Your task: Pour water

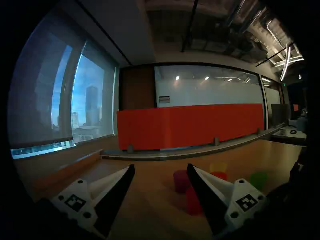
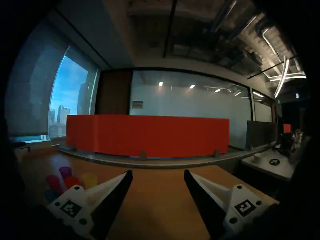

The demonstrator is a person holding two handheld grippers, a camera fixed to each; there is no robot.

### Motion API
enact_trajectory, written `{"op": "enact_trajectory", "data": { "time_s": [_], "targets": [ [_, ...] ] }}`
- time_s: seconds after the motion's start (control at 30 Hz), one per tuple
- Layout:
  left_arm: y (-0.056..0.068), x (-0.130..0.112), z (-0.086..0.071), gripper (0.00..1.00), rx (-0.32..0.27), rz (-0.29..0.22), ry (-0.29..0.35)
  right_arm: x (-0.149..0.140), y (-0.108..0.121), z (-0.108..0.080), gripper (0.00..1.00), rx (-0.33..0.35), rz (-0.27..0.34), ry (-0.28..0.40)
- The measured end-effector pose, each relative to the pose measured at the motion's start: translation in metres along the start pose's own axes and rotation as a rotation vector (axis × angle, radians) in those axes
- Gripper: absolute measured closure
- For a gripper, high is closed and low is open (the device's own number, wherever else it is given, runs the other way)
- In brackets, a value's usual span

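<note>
fingers of the left gripper (image 1: 160, 166) and right gripper (image 2: 158, 172) are gaping wide, gripping nothing, hovering over a wooden table (image 1: 156, 204) with coloured cups (image 1: 181, 181).

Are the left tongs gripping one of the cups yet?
No, the left tongs are open with nothing between them, and the coloured cups stand on the wooden table ahead.

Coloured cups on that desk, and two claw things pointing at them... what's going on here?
A person holds a two-finger gripper in each hand above a wooden desk. The left gripper and the right gripper are both open and hold nothing. Small coloured cups stand on the desk just ahead of the left gripper. No cup is gripped, so no pouring is under way yet.
</note>
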State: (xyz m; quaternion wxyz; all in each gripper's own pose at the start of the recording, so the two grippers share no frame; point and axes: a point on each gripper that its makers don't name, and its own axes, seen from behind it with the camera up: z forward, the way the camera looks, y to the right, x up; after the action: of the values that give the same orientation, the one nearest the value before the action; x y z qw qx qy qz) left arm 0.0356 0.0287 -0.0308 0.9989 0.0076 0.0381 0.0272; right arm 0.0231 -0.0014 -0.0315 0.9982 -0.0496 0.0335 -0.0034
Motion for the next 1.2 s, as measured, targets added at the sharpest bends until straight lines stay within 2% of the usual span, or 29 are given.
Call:
{"op": "enact_trajectory", "data": {
  "time_s": [0.17,0.47,0.67,0.77,1.2],
  "targets": [
    [0.006,-0.014,0.003,0.03,-0.018,-0.017,-0.006,-0.008,-0.001,0.001,0.01,-0.004,0.007,-0.023],
    [-0.002,-0.039,0.012,0.03,-0.019,-0.053,-0.012,-0.020,0.003,0.003,0.01,-0.023,0.011,-0.053],
    [-0.010,-0.052,0.015,0.03,-0.010,-0.056,-0.014,-0.023,0.002,0.004,0.01,-0.029,0.019,-0.064],
    [-0.015,-0.056,0.016,0.03,-0.001,-0.055,-0.020,-0.022,0.000,0.003,0.01,-0.025,0.014,-0.064],
    [-0.020,-0.061,0.017,0.03,-0.003,-0.095,-0.016,-0.012,-0.014,0.003,0.01,-0.001,0.004,-0.060]
  ]
}}
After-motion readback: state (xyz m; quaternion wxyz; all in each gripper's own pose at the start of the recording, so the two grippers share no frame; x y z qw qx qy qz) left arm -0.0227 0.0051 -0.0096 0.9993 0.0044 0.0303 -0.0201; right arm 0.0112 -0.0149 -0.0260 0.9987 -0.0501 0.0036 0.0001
